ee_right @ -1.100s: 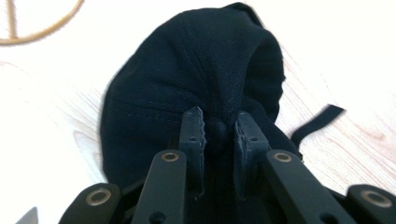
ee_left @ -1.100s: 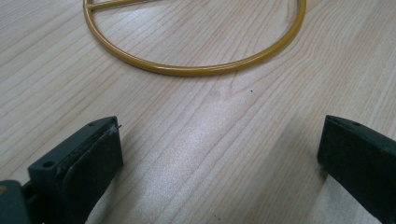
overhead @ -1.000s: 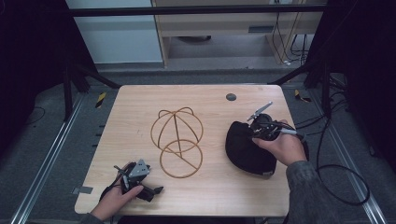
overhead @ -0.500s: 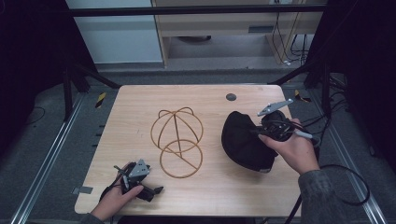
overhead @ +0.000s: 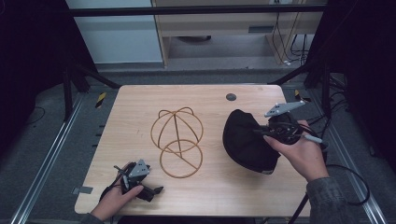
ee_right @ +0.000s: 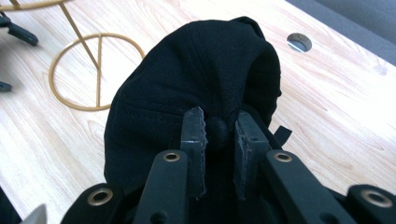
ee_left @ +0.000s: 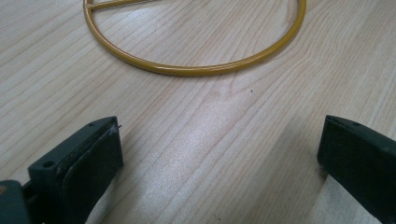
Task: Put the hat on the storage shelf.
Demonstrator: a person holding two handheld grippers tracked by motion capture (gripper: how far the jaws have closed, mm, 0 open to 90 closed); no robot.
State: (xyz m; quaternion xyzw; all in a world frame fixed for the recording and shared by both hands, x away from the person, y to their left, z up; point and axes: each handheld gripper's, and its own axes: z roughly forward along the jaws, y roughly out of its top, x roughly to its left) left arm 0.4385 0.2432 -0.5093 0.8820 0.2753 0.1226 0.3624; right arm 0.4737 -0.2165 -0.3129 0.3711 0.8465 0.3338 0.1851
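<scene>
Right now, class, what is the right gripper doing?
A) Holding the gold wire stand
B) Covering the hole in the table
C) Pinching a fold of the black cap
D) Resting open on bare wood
C: in the right gripper view, the right gripper has its jaws closed on a bunched fold of the black cap.

A black fabric cap (overhead: 245, 140) sits on the right half of the wooden table (overhead: 140, 112), its crown bunched and lifted at the right edge, where the right gripper (ee_right: 219, 133) pinches a fold of cloth between its jaws. Left of it, apart from it, stands a yellow wire stand (overhead: 177, 140): a dome of curved wires tilted over a flat ring base with a crossbar.
</scene>
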